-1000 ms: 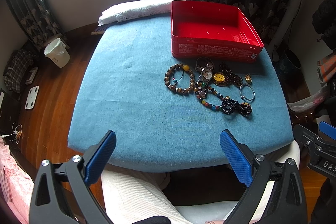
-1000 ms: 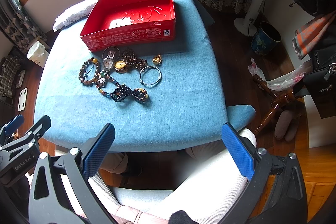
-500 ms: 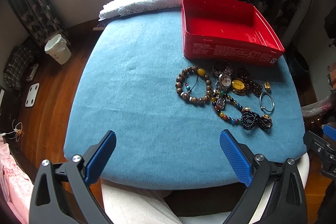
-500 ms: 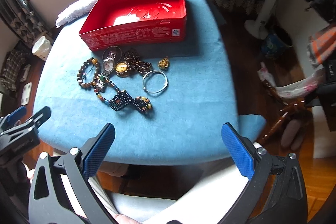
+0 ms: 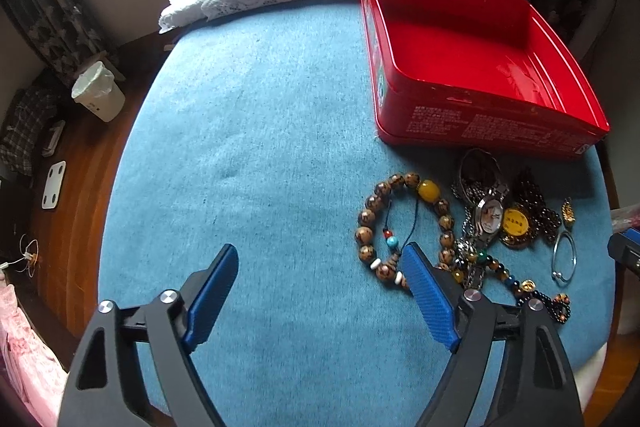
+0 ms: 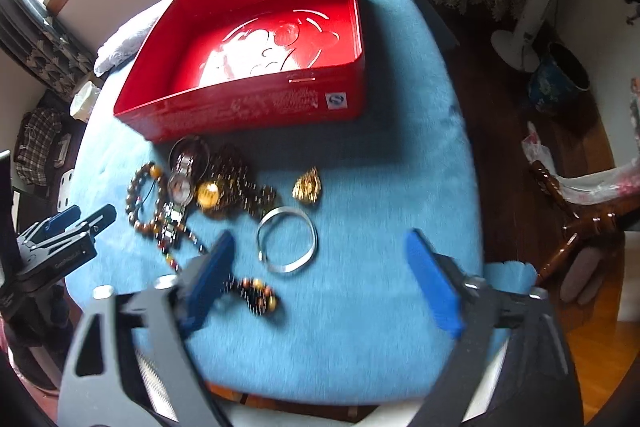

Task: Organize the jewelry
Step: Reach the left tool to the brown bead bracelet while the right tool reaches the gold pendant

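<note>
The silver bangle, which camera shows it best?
The right wrist view. There the silver bangle lies near the middle of the picture, seen as a whole ring on the blue cloth, though slightly blurred. In the left wrist view it sits far off at the right edge, squeezed into a thin oval by the lens, sharper but harder to read.

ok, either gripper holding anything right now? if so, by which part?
Nothing held. Left gripper and right gripper are both closing over the blue cloth, jaws empty; jewelry lies untouched.

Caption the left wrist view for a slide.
Left gripper, jaws closing on nothing, nears jewelry beside empty red tin.
</note>
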The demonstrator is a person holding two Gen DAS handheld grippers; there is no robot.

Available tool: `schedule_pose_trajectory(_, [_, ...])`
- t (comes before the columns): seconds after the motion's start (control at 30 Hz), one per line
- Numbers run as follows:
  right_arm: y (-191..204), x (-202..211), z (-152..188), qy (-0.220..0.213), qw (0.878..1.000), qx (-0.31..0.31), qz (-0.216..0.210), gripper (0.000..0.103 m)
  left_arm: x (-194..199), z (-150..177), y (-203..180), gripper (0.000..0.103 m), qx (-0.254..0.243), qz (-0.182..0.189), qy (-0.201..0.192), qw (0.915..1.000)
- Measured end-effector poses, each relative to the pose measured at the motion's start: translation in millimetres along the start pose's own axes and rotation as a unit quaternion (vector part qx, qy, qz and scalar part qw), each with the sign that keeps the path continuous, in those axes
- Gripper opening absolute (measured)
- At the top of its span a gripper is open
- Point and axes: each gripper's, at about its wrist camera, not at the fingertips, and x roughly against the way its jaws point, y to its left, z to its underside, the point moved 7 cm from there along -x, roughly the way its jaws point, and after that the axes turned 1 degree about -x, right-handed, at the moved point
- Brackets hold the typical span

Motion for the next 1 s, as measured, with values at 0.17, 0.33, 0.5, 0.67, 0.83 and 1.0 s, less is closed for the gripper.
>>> schedule_pose_trajectory(0.17, [-3.2,-24.9,-14.0,0.024,1.0,-0.006,-0.013,0.054,-15.5,-7.1,-1.0,0.077,0.0,0.01,0.012,0.9999])
schedule_pose_trajectory(0.33, [-4.9,-41.7,-15.5,0.045,0.999,-0.004,-0.009,0.035,-21.6,-8.1,-8.8,0.076,-0.011,0.018,0.017,0.9996])
schedule_pose_trajectory(0.5, [-4.8,-47.0,-18.7,0.044,0.999,0.001,-0.005,0.033,-29.7,-9.8,-10.2,0.076,-0.015,0.023,0.024,0.9993])
schedule_pose_trajectory(0.67, [2.2,-50.6,-19.5,0.044,0.999,0.021,0.005,0.025,-38.2,-12.1,-10.8,0.076,-0.016,0.03,0.034,0.9989])
schedule_pose_trajectory(0.83, [4.8,-50.4,-19.8,0.038,0.999,0.037,0.011,0.021,-41.1,-14.9,-13.2,0.071,-0.02,0.035,0.03,0.9987])
schedule_pose_trajectory(1.0, [7.5,-49.0,-18.5,0.033,0.998,0.045,0.018,0.02,-38.1,-17.7,-21.4,0.05,-0.024,0.055,0.03,0.9978])
